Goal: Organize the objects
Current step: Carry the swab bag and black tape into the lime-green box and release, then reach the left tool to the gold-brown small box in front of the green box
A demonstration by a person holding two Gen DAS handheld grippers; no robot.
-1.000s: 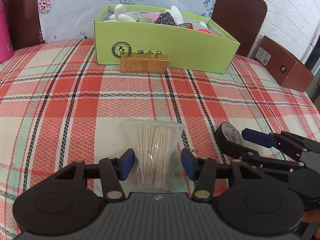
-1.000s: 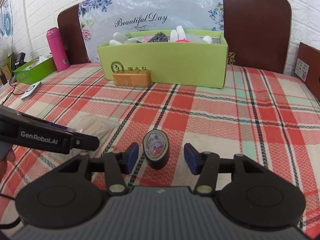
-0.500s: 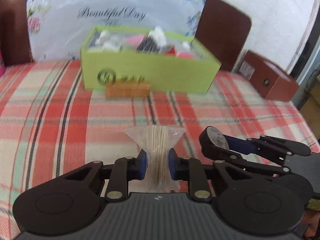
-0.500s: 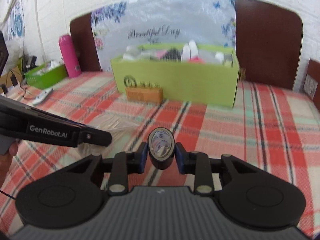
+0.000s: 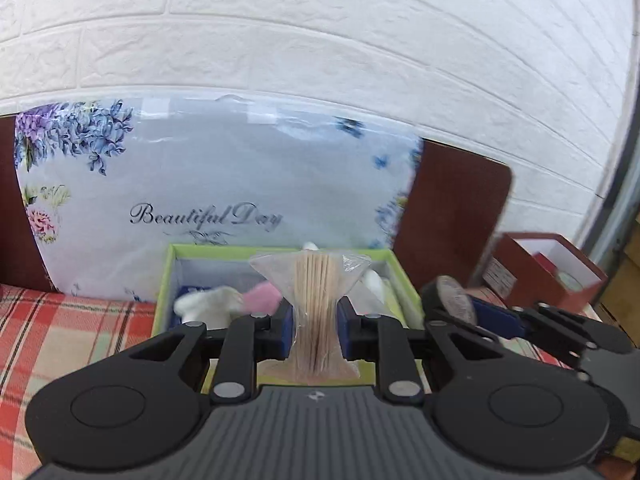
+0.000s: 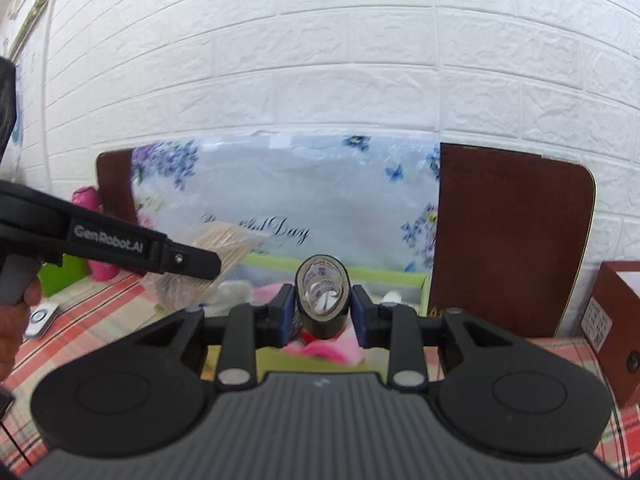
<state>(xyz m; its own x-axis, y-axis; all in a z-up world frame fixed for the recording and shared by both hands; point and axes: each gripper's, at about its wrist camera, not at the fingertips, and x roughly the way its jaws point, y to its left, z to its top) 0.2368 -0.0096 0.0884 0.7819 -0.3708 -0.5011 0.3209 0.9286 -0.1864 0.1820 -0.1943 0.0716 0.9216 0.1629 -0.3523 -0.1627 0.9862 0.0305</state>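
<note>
Both tools have lifted off the table and closed: left tool clamps the swab bag, right tool clamps the tape roll, each held over the green box just ahead. Tilted slightly down, side by side. The slick bag may slip; the tools could collide.

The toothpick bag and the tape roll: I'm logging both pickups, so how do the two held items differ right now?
The toothpick bag is clear, soft plastic, pinched into an hourglass by the left gripper; the tape roll is black, rigid and keeps its round shape in the right gripper. The bag holds pale wooden sticks standing upright; the roll shows a hollow core. Both are clamped and held near the green box.
</note>
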